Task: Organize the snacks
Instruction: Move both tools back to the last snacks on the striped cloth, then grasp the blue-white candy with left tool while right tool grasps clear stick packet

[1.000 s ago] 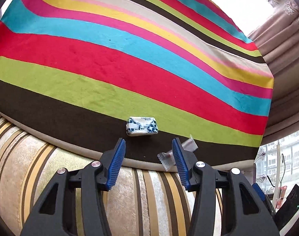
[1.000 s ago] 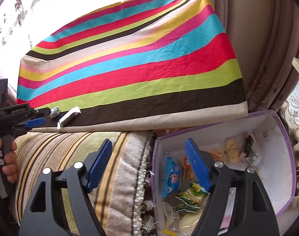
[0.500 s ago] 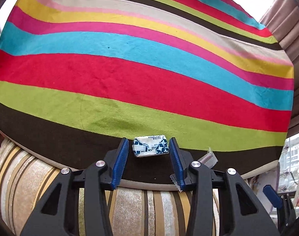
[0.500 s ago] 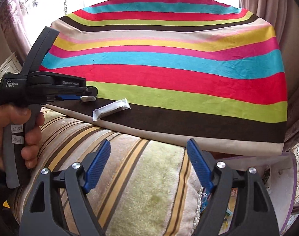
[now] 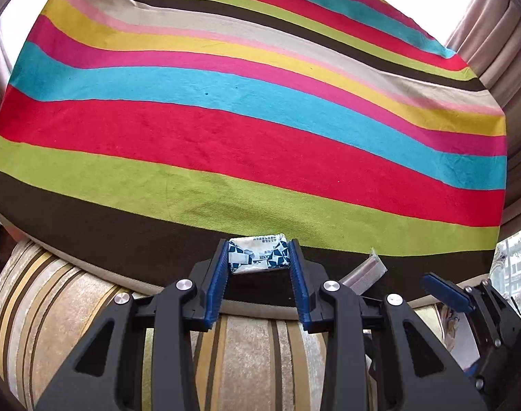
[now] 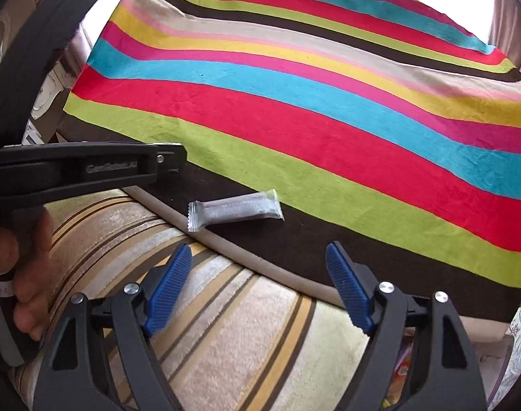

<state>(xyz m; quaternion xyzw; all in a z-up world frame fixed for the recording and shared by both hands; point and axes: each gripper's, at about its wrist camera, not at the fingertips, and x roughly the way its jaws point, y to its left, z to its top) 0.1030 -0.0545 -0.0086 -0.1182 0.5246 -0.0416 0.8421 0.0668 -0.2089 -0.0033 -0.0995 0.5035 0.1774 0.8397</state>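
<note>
A small blue-and-white candy packet point(image 5: 257, 257) lies on the dark stripe at the near edge of the striped cloth point(image 5: 260, 137). My left gripper point(image 5: 258, 245) has it between its blue pads; the jaws are closing and both pads touch the packet's ends. A silver stick packet point(image 6: 236, 209) lies on the same dark stripe just to the right, also visible in the left wrist view as the silver stick packet point(image 5: 366, 270). My right gripper point(image 6: 258, 248) hangs open over the striped cushion point(image 6: 226, 325), a little short of the silver packet, with nothing between its fingers.
A hand point(image 6: 17, 274) holds the left gripper's handle at the left of the right wrist view. Curtains point(image 5: 500, 51) hang at the right. A sliver of a box with snacks point(image 6: 404, 359) shows at the lower right, behind the right finger.
The left jaws have narrowed around the candy packet until the pads touch it. The right gripper has swung left from the snack box to above the cushion, near the silver packet.
</note>
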